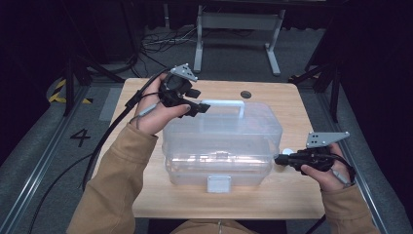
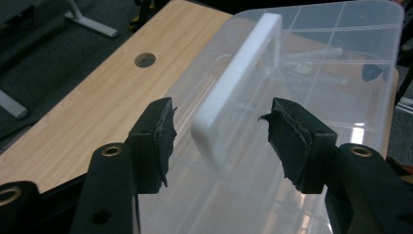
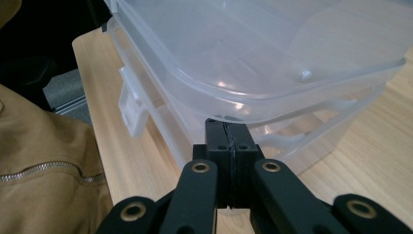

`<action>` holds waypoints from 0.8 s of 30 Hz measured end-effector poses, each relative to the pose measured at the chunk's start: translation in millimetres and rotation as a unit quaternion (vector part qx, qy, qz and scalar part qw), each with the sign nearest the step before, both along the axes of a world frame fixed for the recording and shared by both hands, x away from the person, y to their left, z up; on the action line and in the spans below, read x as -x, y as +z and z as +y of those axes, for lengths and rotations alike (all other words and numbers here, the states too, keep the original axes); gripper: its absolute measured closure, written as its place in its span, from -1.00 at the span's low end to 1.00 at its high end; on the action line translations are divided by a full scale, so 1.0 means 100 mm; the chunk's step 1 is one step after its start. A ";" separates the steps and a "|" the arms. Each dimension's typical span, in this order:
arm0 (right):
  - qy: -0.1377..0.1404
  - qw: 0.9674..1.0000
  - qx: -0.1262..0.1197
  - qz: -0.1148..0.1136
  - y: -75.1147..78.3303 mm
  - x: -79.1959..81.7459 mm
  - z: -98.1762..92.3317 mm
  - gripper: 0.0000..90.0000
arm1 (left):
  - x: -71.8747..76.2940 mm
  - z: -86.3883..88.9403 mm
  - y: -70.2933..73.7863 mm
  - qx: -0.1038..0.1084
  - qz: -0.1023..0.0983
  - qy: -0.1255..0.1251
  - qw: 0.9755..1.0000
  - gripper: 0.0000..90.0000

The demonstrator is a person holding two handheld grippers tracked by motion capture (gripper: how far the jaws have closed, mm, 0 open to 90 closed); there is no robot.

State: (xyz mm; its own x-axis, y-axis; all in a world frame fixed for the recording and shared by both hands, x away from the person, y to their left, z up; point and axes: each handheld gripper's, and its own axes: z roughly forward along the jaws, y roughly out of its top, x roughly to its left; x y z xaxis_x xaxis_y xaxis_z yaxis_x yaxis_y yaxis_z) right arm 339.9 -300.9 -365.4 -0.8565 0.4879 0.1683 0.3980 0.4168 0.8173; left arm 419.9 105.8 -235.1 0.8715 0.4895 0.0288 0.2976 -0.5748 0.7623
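Left gripper [image 2: 219, 141]: jaws spread, white handle [image 2: 238, 83] between them, a gap on each side. Bare table [image 2: 97, 97] lies open to its left. Right gripper [image 3: 229, 146]: jaws pressed together, tips against the clear box [image 3: 253, 63] wall; box blocks ahead, tabletop free to its right.

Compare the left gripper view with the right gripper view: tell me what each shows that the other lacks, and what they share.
Left gripper view: the box's white handle between the open left claw, not touched by its pads, and a round hole in the table. Right gripper view: the shut right claw against the box's side under the lid's rim, the front latch, and a tan sleeve. Both: the clear plastic box on the wooden table.
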 end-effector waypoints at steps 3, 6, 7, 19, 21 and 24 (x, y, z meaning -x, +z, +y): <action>-0.006 1.000 -0.011 -0.010 0.04 -0.02 0.00 1.00 | 0.12 0.08 0.06 0.016 -0.008 0.001 1.000 0.04; -0.013 0.999 -0.023 -0.020 0.08 -0.03 0.00 1.00 | 0.23 0.16 0.11 0.022 -0.013 -0.001 1.000 0.13; -0.016 0.999 -0.027 -0.022 0.10 -0.04 0.00 1.00 | 0.27 0.18 0.12 0.026 -0.014 -0.001 1.000 0.17; -0.041 0.996 -0.057 -0.051 0.22 -0.14 0.02 1.00 | 0.62 0.34 0.05 0.048 -0.002 -0.018 0.999 0.36; -0.045 0.996 -0.060 -0.055 0.23 -0.16 0.02 1.00 | 0.66 0.36 0.02 0.050 -0.001 -0.017 0.999 0.37; -0.053 0.994 -0.069 -0.063 0.25 -0.18 0.02 1.00 | 0.72 0.39 -0.04 0.056 0.004 -0.018 0.998 0.39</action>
